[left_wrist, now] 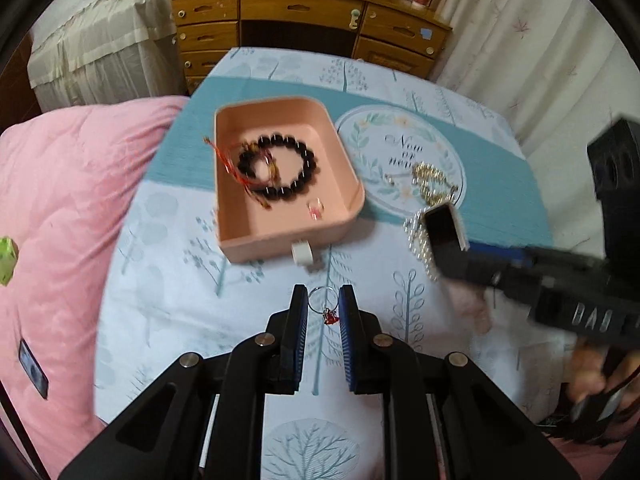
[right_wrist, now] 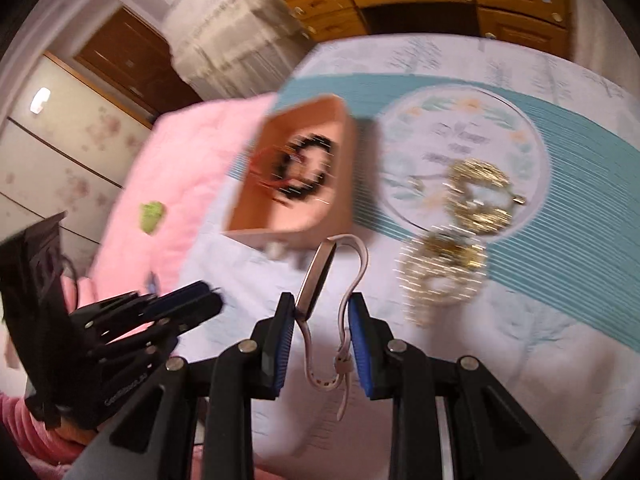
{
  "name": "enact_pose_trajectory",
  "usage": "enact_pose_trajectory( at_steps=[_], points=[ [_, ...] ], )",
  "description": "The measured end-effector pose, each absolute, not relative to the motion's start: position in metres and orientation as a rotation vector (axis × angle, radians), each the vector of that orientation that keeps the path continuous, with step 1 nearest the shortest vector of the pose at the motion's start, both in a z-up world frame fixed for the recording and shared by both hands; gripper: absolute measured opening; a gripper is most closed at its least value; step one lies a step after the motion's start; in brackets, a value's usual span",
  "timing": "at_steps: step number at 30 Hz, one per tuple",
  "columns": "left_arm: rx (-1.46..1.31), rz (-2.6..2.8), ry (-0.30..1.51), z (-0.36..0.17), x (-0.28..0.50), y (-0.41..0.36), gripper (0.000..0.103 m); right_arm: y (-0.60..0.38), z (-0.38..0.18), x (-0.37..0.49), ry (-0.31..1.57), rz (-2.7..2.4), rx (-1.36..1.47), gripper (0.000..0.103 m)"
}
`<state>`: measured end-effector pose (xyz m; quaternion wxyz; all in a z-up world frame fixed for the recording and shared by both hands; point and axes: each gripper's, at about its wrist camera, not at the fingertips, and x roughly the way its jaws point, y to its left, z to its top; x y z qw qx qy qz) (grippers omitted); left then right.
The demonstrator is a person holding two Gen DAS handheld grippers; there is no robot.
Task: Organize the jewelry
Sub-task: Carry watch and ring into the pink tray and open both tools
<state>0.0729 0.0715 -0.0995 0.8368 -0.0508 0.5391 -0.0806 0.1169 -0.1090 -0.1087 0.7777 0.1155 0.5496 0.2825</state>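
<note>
Thin silver ring with a small red charm (left_wrist: pixel 326 307) sits between the left gripper (left_wrist: pixel 324 300) pads, jaws closed down onto it from both sides, held above the pale tree-print bedsheet (left_wrist: pixel 168 280). Right gripper (right_wrist: pixel 322 312) has its jaws clamped on a pale pink smartwatch with a dark rectangular face (right_wrist: pixel 318 280); watch body touches the left pad, strap loop presses the right pad, strap tail hangs down between the fingers. From the left wrist view the same watch face (left_wrist: pixel 444 226) shows at the right gripper's tip, right of the tray. Pink rounded-rectangle plastic tray (left_wrist: pixel 228 216) lies on the sheet far of the left gripper, small white knob (left_wrist: pixel 301 253) on its near wall. Inside the tray: dark round-bead bracelet (left_wrist: pixel 296 184), red-and-gold string bracelet (left_wrist: pixel 236 168) draped over the tray's left wall and overlapping the beads, and a small clear ring with a pink stone (left_wrist: pixel 315 209) near the near-right corner. Right of the tray, on the round floral print patch, a gold chain piece (right_wrist: pixel 480 196); just near of it a silver-gold beaded piece (right_wrist: pixel 436 280), heavily motion-blurred, details unclear. Pink quilt (left_wrist: pixel 60 208) covers the left side of the bed. Wooden dresser with drawers (left_wrist: pixel 312 20) stands at the far end, cluttered on top.
</note>
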Motion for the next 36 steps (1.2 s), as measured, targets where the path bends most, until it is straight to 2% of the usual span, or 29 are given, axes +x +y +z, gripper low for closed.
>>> enact_pose_trajectory(
  at_steps=[13, 27, 28, 29, 30, 31, 33, 35, 36],
  points=[
    [0.026, -0.345, 1.073, -0.042, 0.154, 0.111, 0.014, -0.058, -0.082, 0.117, 1.018, 0.537, 0.346, 0.027],
    [0.083, -0.512, 1.068, -0.056, 0.232, 0.112, 0.014, -0.017, -0.098, 0.143, 0.899, 0.323, 0.397, 0.029],
    [0.076, -0.511, 1.075, -0.057, 0.234, 0.113, 0.018, -0.014, -0.099, 0.144, 0.901, 0.312, 0.399, 0.037],
    [0.079, -0.502, 1.084, -0.057, 0.237, 0.113, 0.031, -0.013, -0.101, 0.146, 0.907, 0.292, 0.398, 0.044],
    [0.085, -0.490, 1.089, -0.058, 0.239, 0.114, 0.037, -0.012, -0.104, 0.149, 0.925, 0.266, 0.399, 0.060],
    [0.086, -0.484, 1.091, -0.059, 0.240, 0.115, 0.047, -0.011, -0.108, 0.151, 0.956, 0.248, 0.408, 0.062],
    [0.084, -0.491, 1.102, -0.060, 0.240, 0.118, 0.051, -0.014, -0.113, 0.151, 0.972, 0.240, 0.449, 0.062],
    [0.107, -0.484, 1.116, -0.062, 0.239, 0.118, 0.072, -0.017, -0.112, 0.147, 0.962, 0.234, 0.477, 0.062],
    [0.123, -0.475, 1.123, -0.064, 0.238, 0.119, 0.076, -0.019, -0.112, 0.144, 0.958, 0.223, 0.484, 0.062]
  ],
)
